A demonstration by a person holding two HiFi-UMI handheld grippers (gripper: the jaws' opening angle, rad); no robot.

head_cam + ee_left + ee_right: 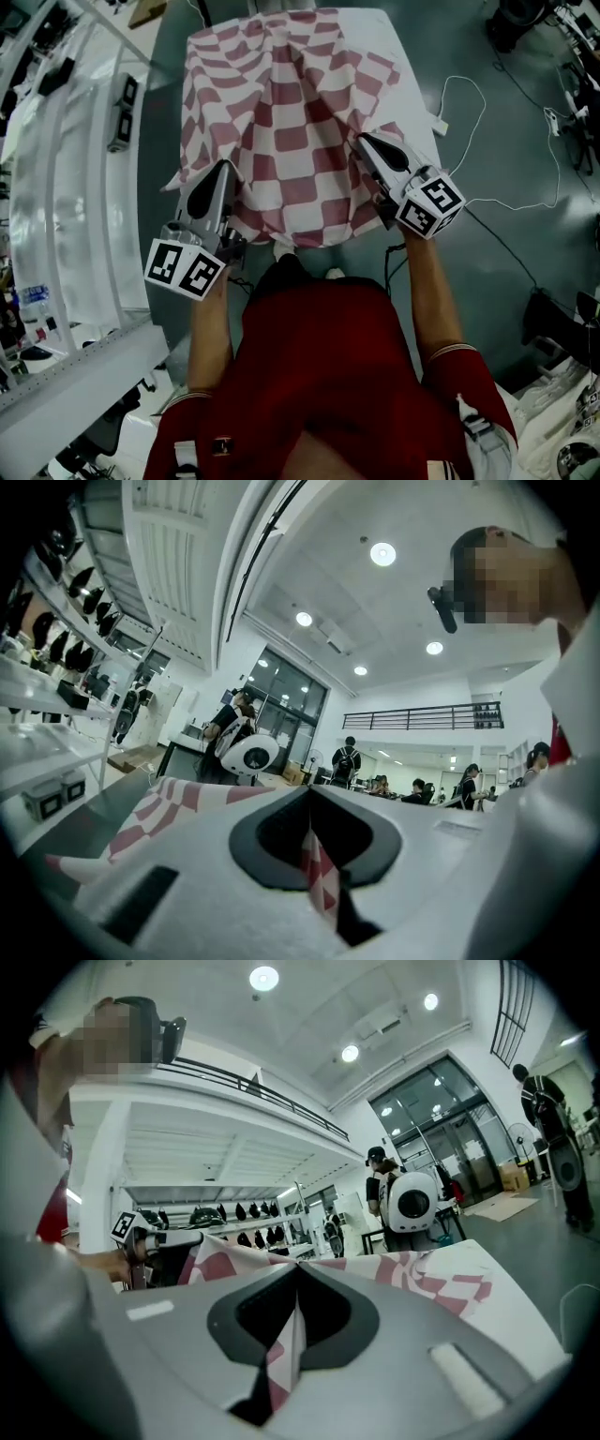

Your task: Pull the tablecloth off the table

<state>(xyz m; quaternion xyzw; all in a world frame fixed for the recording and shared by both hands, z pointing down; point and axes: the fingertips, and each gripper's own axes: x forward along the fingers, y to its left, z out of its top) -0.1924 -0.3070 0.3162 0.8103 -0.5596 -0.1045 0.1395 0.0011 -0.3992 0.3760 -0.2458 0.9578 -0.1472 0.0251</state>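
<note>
The red-and-white checked tablecloth (pixel 286 122) lies bunched and creased over the white table (pixel 408 56), its near edge lifted off the front. My left gripper (pixel 220 173) is shut on the cloth's near left corner, and a strip of the tablecloth (pixel 319 869) shows pinched between its jaws. My right gripper (pixel 366 145) is shut on the near right corner, with a fold of the tablecloth (pixel 281 1358) caught between its jaws. Beyond the right gripper's jaws the rest of the cloth spreads out, and the left gripper (pixel 141 1234) shows at the far left.
White shelving (pixel 66 187) runs along the left of the table. A white cable with a small adapter (pixel 441 125) trails over the dark floor at the right. My body in a red shirt (pixel 328 375) stands at the table's front edge. Several people (pixel 349 759) are across the hall.
</note>
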